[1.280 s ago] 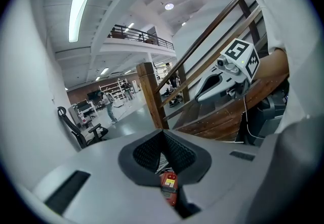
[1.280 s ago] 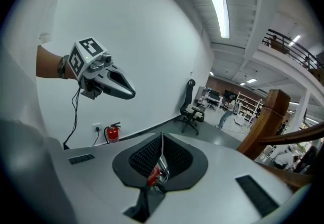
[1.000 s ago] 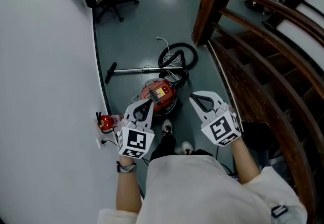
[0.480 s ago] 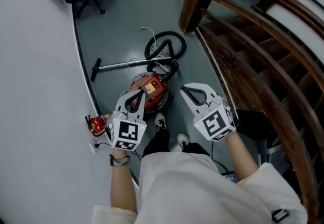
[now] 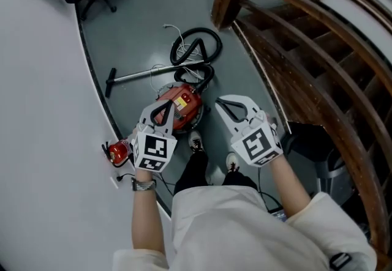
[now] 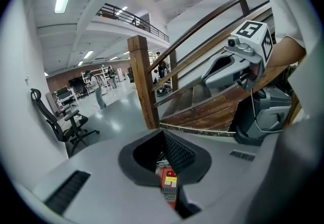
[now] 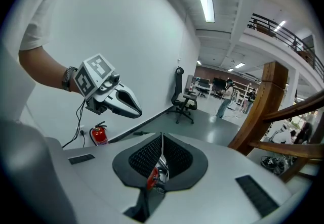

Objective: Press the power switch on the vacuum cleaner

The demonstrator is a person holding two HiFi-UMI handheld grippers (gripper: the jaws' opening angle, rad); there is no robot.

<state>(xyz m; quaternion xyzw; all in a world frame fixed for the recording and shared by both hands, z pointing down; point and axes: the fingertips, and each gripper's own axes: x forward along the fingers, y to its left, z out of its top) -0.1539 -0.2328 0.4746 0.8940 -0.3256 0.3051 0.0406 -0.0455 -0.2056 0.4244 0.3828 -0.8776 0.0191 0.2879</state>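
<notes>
Vacuum cleaner [image 5: 184, 106], a red canister on the floor, is seen just ahead of and below the tips of the left gripper [image 5: 163, 106]. In the left gripper view it is framed in the opening behind those tips, with its yellow label uppermost. The jaws of the left gripper are pressed fully together and nothing is held between them. The right gripper [image 5: 222, 103] is held beside the canister, on the far side from the left fingers. Its jaws are likewise drawn together on nothing, and only a sliver of red is glimpsed past them.

No contact with the machine is shown. The approach is judged to be the step in hand, with the pressing not yet done. The switch itself cannot be picked out with certainty among the markings on the top panel. For the next move, the closed left tips would need to be lowered onto the switch and pushed squarely, as a single blunt finger. Care would be needed that the canister is not shoved along the floor.
</notes>
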